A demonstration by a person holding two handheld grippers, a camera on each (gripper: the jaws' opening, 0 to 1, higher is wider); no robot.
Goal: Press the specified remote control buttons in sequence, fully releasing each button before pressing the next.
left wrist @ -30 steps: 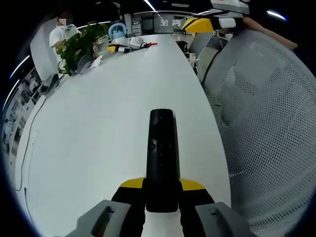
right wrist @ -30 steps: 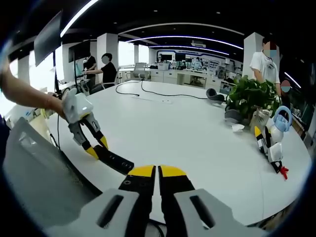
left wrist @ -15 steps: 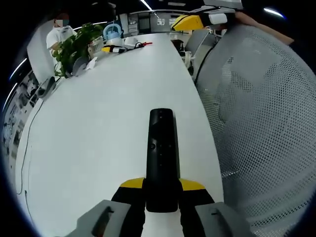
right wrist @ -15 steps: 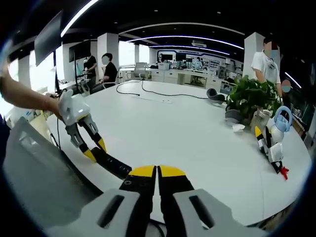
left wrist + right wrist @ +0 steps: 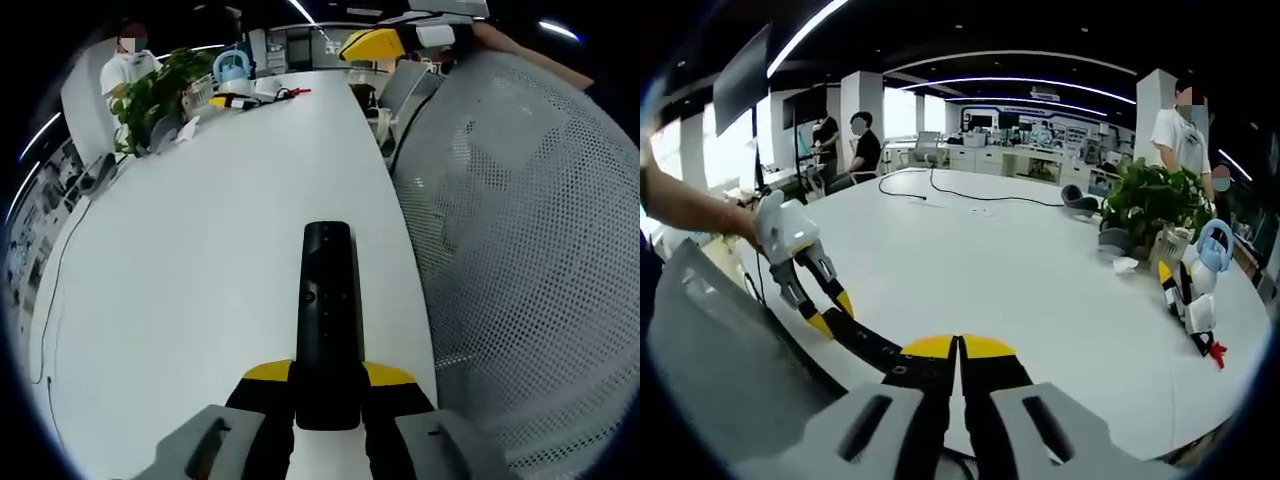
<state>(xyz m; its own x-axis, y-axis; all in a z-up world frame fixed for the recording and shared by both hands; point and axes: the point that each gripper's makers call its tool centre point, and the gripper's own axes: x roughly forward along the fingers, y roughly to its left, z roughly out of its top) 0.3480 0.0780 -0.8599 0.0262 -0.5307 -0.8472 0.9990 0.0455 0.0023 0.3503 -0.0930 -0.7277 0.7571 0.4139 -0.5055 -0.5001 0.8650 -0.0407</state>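
Note:
A long black remote control (image 5: 327, 310) points away from me over the white table (image 5: 200, 260), its near end clamped in my left gripper (image 5: 328, 385), which is shut on it. Small buttons show on the remote's middle. In the right gripper view the same remote (image 5: 872, 346) lies low at left, held by the left gripper (image 5: 830, 312) with a person's hand behind it. My right gripper (image 5: 959, 350) sits at the bottom centre with its yellow-tipped jaws shut together and nothing between them. It also appears in the left gripper view as the right gripper (image 5: 372, 42) at the top.
A grey mesh chair back (image 5: 530, 250) stands close along the table's right edge. A potted plant (image 5: 1150, 200), a small blue-and-white object (image 5: 1210, 245) and yellow tools (image 5: 1185, 300) sit at the far side. Black cables (image 5: 960, 190) cross the table. Several people stand beyond.
Both views have shifted slightly with the hands. In the right gripper view the left gripper and remote sit lower and further left. The grip on the remote is unchanged.

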